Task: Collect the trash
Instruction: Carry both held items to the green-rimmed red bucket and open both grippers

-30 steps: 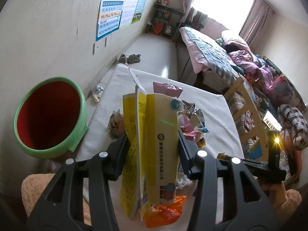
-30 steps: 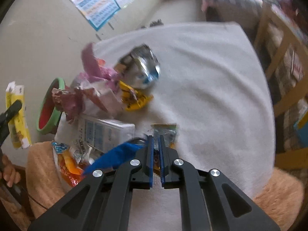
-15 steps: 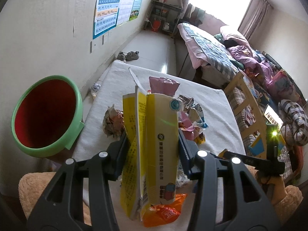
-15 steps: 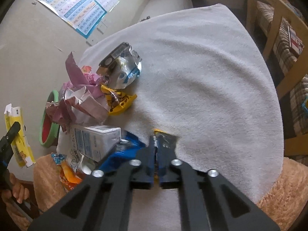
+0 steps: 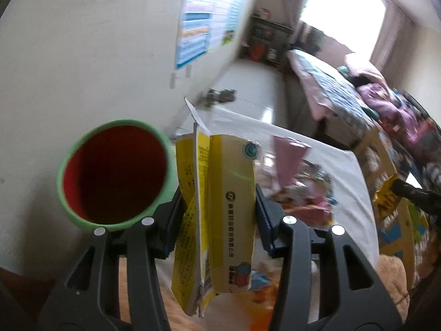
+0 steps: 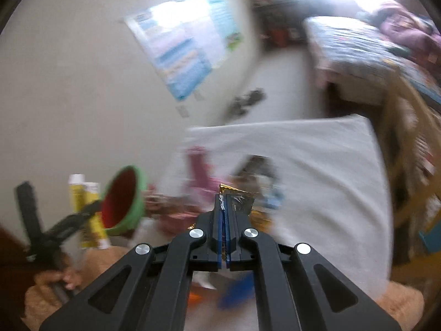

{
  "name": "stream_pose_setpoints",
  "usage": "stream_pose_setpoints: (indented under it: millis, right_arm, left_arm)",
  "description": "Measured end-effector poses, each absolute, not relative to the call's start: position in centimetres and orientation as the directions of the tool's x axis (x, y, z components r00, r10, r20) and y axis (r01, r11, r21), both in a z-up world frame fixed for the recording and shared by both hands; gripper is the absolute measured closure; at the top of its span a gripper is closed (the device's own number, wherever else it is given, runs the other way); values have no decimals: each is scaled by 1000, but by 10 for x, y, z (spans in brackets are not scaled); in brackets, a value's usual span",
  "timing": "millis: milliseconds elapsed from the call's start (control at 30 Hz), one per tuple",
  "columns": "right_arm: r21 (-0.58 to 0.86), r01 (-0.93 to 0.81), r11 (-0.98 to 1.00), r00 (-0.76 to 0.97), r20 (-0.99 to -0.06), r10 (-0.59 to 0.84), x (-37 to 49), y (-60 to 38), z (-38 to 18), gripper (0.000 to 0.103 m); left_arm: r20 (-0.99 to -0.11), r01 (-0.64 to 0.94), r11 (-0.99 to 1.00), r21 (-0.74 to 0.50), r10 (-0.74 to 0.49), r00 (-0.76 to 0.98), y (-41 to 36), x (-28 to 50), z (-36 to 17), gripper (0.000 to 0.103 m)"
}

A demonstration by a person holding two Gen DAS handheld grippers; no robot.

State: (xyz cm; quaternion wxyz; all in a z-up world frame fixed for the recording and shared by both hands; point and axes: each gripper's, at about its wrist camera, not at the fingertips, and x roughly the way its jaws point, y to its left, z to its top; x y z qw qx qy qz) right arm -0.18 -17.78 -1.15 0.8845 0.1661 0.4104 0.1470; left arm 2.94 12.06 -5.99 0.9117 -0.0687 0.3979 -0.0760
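My left gripper (image 5: 219, 209) is shut on a flattened yellow carton (image 5: 217, 207) and holds it upright just right of a green bin with a red inside (image 5: 115, 173). My right gripper (image 6: 226, 209) is shut on a gold foil wrapper (image 6: 239, 201), lifted above the white table (image 6: 330, 165). The bin (image 6: 124, 201) and the yellow carton (image 6: 88, 212) also show at the left of the right wrist view. A blurred pile of wrappers (image 5: 300, 193) lies on the table.
A wall with a poster (image 5: 209, 24) is on the left. A bed (image 5: 344, 93) stands at the right and a wooden chair (image 6: 408, 127) is by the table's right side. Shoes (image 5: 220, 96) lie on the floor beyond the table.
My left gripper has carried the yellow carton closer to the green bin. My right gripper has lifted the gold wrapper off the table and tilted upward; both views are motion-blurred.
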Motion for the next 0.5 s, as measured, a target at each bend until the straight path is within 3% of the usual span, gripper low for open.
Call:
stream_pose_setpoints:
  millis: [267,500]
  right_arm:
    - [473,-354,806,513,-622,591,72,-37,-9,102]
    - [482,-402,778,409,-666,624,134,63,-39,99]
  left_arm:
    - [-770,-96,984,-153,-58,636,206,55,-83,57]
    - [-812,-186,975,-124,8,583,256,82,-109,57]
